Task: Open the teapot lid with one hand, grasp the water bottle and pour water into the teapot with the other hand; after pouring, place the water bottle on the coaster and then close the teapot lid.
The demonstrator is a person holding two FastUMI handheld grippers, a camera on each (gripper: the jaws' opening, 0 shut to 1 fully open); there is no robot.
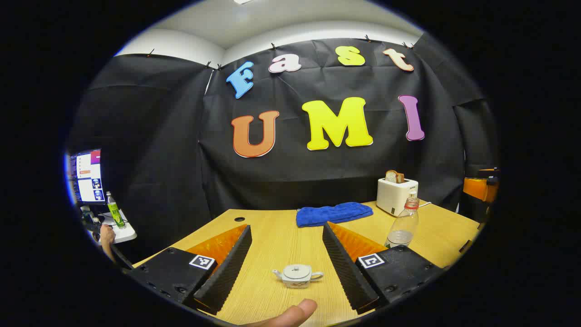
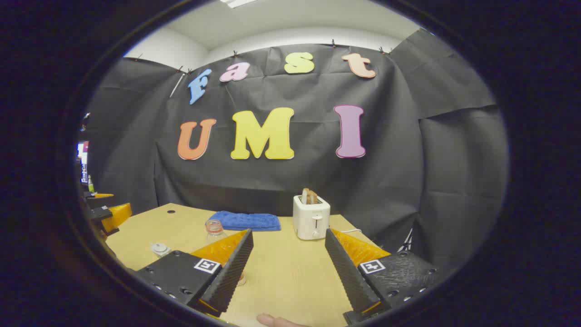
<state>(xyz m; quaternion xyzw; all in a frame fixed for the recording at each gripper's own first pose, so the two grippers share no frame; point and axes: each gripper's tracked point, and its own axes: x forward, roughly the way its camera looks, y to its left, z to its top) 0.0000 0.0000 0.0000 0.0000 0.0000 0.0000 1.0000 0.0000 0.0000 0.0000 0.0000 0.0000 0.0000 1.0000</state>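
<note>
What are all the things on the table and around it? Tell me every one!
Teapot: one, white, lid on, near table edge between the left tool's fingers.
Water bottle: one, clear, uncapped, right of the teapot.
Toaster: one, white, bread in its slots, far side of the table.
Towel: one, blue, folded, by the back edge.
Table: one, light wood.
Monitor: one, lit, far left.
Green bottle: one, beside the monitor.
Left tool: open.
Right tool: open.

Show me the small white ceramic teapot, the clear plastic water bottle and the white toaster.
small white ceramic teapot (image 1: 297, 275), left gripper view, body
clear plastic water bottle (image 1: 403, 225), left gripper view, body
white toaster (image 2: 311, 221), right gripper view, front face
</note>
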